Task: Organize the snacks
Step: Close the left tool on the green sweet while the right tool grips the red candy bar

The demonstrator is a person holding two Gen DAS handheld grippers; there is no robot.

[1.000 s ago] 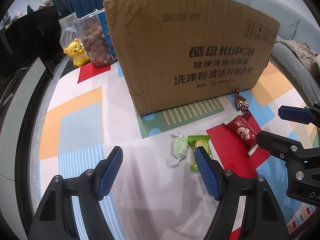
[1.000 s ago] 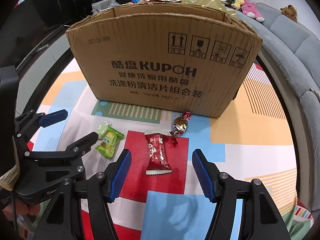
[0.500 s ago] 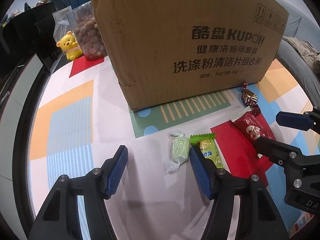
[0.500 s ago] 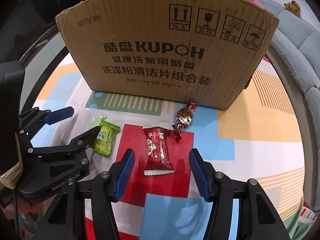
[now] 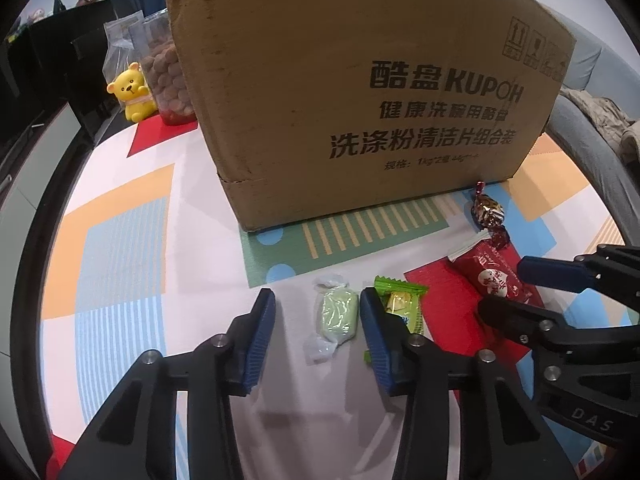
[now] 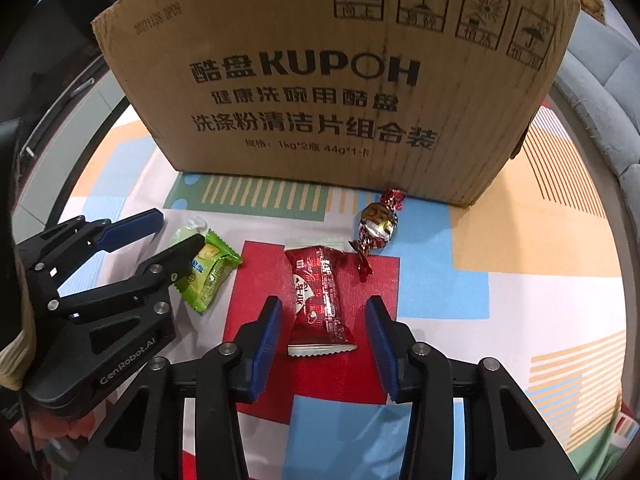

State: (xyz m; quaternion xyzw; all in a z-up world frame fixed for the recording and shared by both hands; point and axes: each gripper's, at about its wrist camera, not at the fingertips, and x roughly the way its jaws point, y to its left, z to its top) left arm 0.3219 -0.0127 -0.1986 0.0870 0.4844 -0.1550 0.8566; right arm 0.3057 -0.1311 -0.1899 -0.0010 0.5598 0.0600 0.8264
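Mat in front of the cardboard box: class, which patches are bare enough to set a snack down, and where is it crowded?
Bare: the mat left of the cardboard box, toward the yellow bear; also the orange and white patch right of the foil candy. Crowded: the strip before the box, where pale green candy, green packet, red packet and both grippers sit.
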